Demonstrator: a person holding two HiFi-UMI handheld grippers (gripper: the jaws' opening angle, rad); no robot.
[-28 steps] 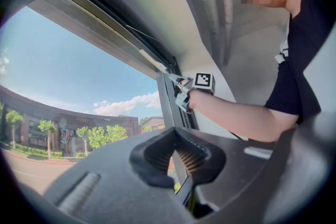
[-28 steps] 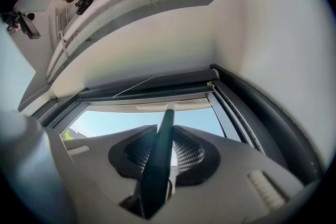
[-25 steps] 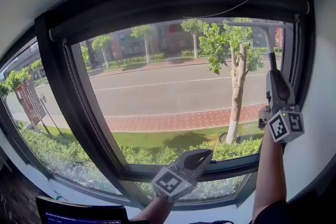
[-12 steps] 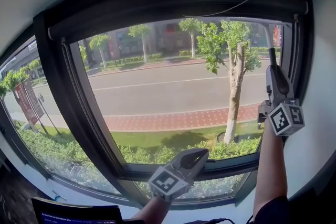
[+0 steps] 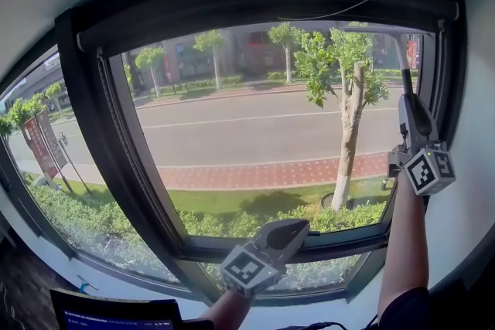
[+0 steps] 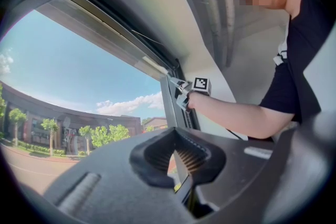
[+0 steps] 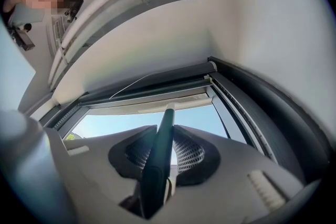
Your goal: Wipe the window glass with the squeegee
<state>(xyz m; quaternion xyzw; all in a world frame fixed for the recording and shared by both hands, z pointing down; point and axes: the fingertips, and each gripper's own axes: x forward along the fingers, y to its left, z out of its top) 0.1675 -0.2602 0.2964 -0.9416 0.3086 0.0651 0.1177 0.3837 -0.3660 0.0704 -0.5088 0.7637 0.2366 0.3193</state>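
The right gripper (image 5: 410, 110) has its jaws clamped on the squeegee (image 5: 404, 67). In the right gripper view the dark, rounded handle runs straight up between the ribbed pads and well past the tips of the jaws, ending at the top edge of the window glass (image 5: 255, 127). The blade itself is too small to make out clearly there. The hold is low on the handle, far from the head.

The left gripper (image 5: 296, 229) hangs low by the bottom rail of the window frame (image 5: 116, 135). Its jaws are closed together with nothing between them, and only the pane and the street lie ahead of them.

The squeegee is probably light and stiff in the shaft, with a soft rubber edge that needs even pressure to clear water. The handle looks smooth and round, so it could twist or slip in the jaws once the blade drags on the pane — a firm squeeze square across the shaft suits it. Holding nearer the head would give better control of the blade angle, while the low grip gives reach. The glass calls for steady pressure, not a hard push.
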